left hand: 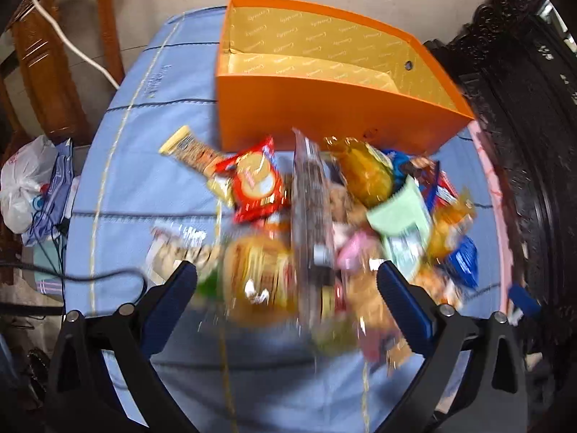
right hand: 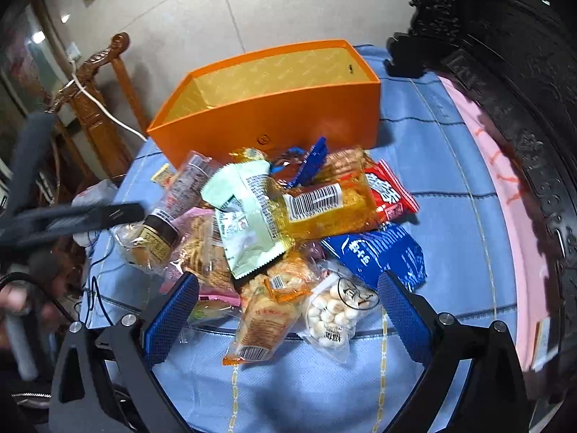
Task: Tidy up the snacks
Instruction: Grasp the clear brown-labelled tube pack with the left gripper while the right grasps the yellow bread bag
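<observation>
An open orange box point(left hand: 324, 108) with a gold lining stands at the back of the blue table; it also shows in the right wrist view point(right hand: 274, 108). A pile of snack packets lies in front of it: a red packet point(left hand: 256, 184), a pale green packet point(right hand: 249, 216), a yellow packet point(right hand: 324, 205), a blue packet point(right hand: 378, 252), a clear bag of white balls point(right hand: 335, 310). My left gripper point(left hand: 286, 276) is open just above the blurred pile. My right gripper point(right hand: 288, 285) is open over the pile's near edge. The left gripper's dark arm point(right hand: 72, 216) shows at the left.
The blue quilted tablecloth point(right hand: 450, 195) covers the table. A carved dark furniture piece point(right hand: 523, 72) borders the right side, with a pink strip point(right hand: 505, 187) along it. A wooden chair point(left hand: 43, 65) with a white cable and a plastic bag point(left hand: 25, 184) are at the left, off the table.
</observation>
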`<action>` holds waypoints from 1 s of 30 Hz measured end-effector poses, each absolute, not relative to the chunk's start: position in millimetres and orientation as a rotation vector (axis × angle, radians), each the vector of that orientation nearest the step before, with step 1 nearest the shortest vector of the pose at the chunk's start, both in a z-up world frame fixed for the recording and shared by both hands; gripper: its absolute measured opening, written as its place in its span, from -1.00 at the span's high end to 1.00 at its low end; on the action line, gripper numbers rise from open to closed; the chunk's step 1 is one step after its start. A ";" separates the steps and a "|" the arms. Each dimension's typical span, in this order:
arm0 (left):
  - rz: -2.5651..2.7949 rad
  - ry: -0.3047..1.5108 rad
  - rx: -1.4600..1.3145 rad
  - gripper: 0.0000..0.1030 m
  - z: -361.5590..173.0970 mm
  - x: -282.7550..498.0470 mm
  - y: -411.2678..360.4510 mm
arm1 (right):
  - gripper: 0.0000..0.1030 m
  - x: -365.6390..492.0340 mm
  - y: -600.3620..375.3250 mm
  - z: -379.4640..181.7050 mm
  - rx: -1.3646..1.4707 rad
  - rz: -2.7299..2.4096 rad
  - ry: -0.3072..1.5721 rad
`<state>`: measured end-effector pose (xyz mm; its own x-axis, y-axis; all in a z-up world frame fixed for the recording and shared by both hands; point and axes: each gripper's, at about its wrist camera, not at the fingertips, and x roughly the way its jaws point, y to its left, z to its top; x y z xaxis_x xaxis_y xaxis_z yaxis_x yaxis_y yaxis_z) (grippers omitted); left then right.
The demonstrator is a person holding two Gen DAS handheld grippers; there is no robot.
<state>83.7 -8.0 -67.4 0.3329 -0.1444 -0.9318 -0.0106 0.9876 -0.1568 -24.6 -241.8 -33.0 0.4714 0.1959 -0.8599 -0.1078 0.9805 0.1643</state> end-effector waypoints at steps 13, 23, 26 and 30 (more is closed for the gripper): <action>-0.047 1.362 -0.086 0.51 -126.5 145.7 -37.2 | -0.92 2.7 -279.4 -56.1 0.117 0.177 1.142; -0.168 1.309 -0.316 0.52 -113.0 120.3 -11.0 | -0.44 62.7 -275.1 -91.6 0.097 0.174 1.225; -0.176 1.300 -0.350 0.51 -110.4 120.5 -7.6 | -0.79 76.0 -272.5 -97.4 0.044 0.169 1.208; -0.184 1.297 -0.354 0.51 -109.7 115.2 -7.1 | -0.79 83.6 -276.9 -88.6 0.060 0.215 1.211</action>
